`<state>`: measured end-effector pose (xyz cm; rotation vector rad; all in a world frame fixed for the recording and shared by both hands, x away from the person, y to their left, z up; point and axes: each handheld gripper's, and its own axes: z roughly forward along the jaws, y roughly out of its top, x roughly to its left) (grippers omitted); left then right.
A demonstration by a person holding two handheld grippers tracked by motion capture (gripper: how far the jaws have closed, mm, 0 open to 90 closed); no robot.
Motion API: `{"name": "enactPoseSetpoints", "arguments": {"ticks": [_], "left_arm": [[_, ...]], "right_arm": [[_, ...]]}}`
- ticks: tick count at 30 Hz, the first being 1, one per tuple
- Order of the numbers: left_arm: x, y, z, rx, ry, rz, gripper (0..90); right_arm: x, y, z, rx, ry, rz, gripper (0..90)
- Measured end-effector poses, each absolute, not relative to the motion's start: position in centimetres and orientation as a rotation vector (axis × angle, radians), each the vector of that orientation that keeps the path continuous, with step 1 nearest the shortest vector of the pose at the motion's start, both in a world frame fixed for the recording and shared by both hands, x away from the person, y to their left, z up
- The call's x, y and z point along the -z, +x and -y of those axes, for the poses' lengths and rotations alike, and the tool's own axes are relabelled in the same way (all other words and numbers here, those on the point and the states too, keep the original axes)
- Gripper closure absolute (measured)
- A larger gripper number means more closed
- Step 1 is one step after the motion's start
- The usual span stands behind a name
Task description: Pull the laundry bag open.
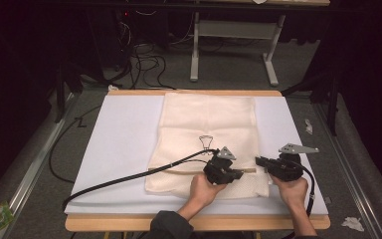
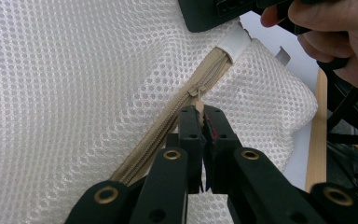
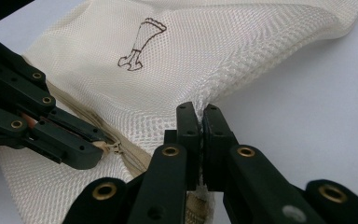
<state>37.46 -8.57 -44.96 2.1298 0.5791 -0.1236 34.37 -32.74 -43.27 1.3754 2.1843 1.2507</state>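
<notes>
Left gripper view shows the left gripper [image 2: 200,116] pinched on the zipper pull [image 2: 198,99] at frame centre; the right gripper [image 3: 200,116] clamps the mesh laundry bag [image 1: 209,134] at its edge, lower centre of the high view. Light, limp mesh; grip pull and seam.

A dim lab — white-topped bench [image 1: 124,129], tangled floor cables [image 1: 144,62], bare grey frame [image 1: 234,45] behind.

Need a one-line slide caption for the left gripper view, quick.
Left gripper shut on the zipper pull of a white mesh laundry bag, near the zipper's end.
</notes>
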Motion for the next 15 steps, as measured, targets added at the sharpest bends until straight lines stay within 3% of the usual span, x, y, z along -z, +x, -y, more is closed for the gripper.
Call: {"name": "enactPoseSetpoints", "arguments": {"ticks": [15], "left_arm": [[44.86,37.44,8.19,0.120,2.124,-0.581,87.2]], "right_arm": [[43.24,34.39,32.75,-1.252,1.371,-2.185,88.7]]}}
